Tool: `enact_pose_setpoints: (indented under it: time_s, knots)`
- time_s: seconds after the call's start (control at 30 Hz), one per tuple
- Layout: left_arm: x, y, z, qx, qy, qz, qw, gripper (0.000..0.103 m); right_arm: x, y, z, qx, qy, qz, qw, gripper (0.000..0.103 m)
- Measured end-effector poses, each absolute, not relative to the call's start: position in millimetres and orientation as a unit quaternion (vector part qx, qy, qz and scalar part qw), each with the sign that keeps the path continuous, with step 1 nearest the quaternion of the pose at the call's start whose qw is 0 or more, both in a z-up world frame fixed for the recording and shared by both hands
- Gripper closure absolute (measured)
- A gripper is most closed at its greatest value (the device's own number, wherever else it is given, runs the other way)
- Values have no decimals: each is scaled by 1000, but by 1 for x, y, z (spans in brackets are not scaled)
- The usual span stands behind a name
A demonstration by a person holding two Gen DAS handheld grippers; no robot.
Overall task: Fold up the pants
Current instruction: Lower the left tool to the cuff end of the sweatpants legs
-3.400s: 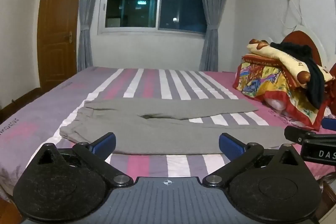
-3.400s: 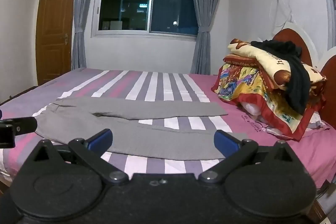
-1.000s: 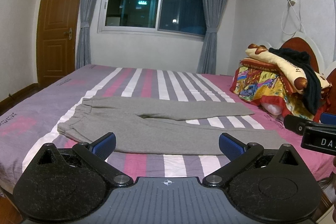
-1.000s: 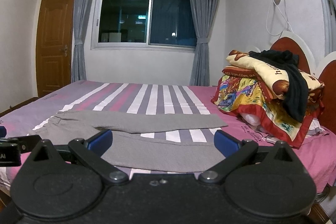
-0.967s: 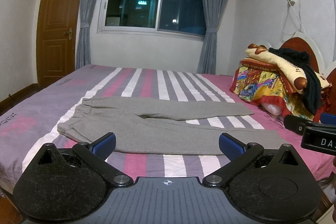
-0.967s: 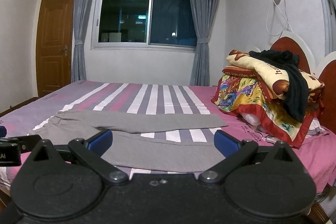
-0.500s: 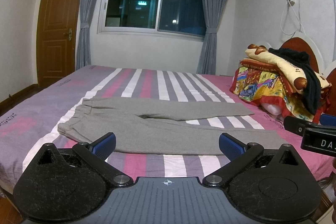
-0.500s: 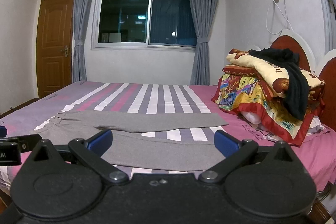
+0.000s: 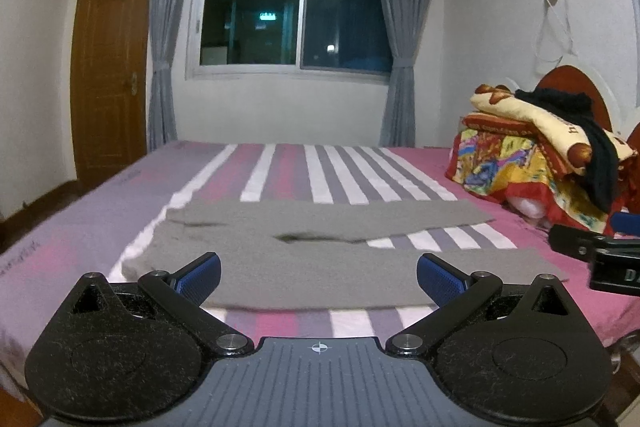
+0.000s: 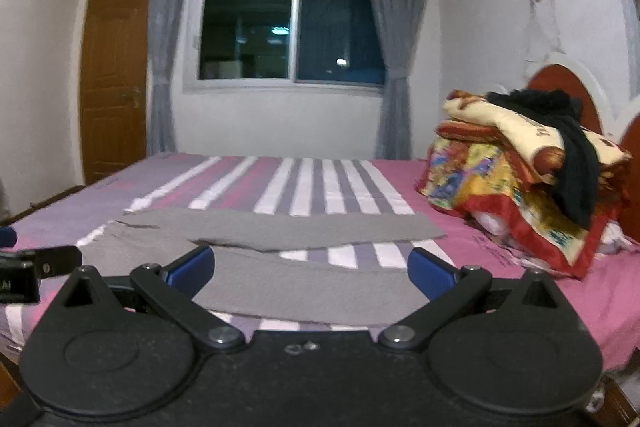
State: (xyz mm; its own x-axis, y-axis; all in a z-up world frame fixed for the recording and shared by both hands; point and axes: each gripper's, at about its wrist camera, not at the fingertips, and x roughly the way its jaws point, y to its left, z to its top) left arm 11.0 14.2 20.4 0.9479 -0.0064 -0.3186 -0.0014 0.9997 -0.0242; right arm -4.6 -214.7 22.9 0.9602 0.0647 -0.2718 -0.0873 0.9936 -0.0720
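Observation:
Grey pants [image 9: 320, 259] lie spread flat on the striped bed [image 9: 304, 171], waist at the left, two legs running right. They also show in the right wrist view [image 10: 296, 267]. My left gripper [image 9: 318, 275] is open and empty, low at the near bed edge, in front of the waist half. My right gripper [image 10: 310, 269] is open and empty, in front of the leg half. The right gripper's body shows at the right edge of the left wrist view [image 9: 592, 255]; the left gripper's body shows at the left edge of the right wrist view [image 10: 36, 263].
A pile of colourful bedding with a black garment on top [image 9: 536, 155] sits at the headboard on the right; it also shows in the right wrist view [image 10: 528, 171]. A window with grey curtains [image 9: 292, 11] is behind the bed, a wooden door [image 9: 108, 75] at the left.
Both grippers have dropped lower and moved slightly toward the bed; the pants now appear flatter and closer. Both stay open. The pants have not moved.

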Motion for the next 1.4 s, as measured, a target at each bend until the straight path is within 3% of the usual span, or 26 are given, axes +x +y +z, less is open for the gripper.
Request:
enact_pose_setpoints:
  time_s: [0.13,0.33,0.6,0.8,0.83,0.9,0.93,0.97,1.1,1.17,1.23,1.4]
  knots:
    - [43,35,28,8,176,-6,984,0,27,-213,31,-71,141,73,985,0]
    - [96,82,14,-43,216,4,975,0,79,-219,33,-64,158,95,981,0]
    - [164,125,-2,-36,211,51,975,0,149,-220,37,-57,177,134,973,0]
    - [254,189,-16,-7,229,78,970,0,229,-216,23,-65,192,160,966,1]
    - [275,204,-20,-8,242,65,968,0,248,-214,18,-68,194,167,964,5]
    - [312,227,-27,-5,263,51,963,20,281,-211,9,-76,207,183,958,18]
    - [336,242,-32,-1,281,42,959,39,301,-207,4,-81,216,195,953,25]
    - [354,252,-37,0,292,39,956,40,318,-204,0,-86,222,204,949,26]
    - [430,288,-68,27,324,23,946,35,393,-184,-22,-101,242,266,927,28]
    - [468,305,-89,31,353,9,935,11,432,-170,-39,-129,253,292,913,31]
    - [497,316,-107,38,364,16,931,3,469,-158,-58,-156,267,303,901,34]
    - [558,334,-138,65,397,-1,915,3,542,-151,-104,-191,301,310,881,38]
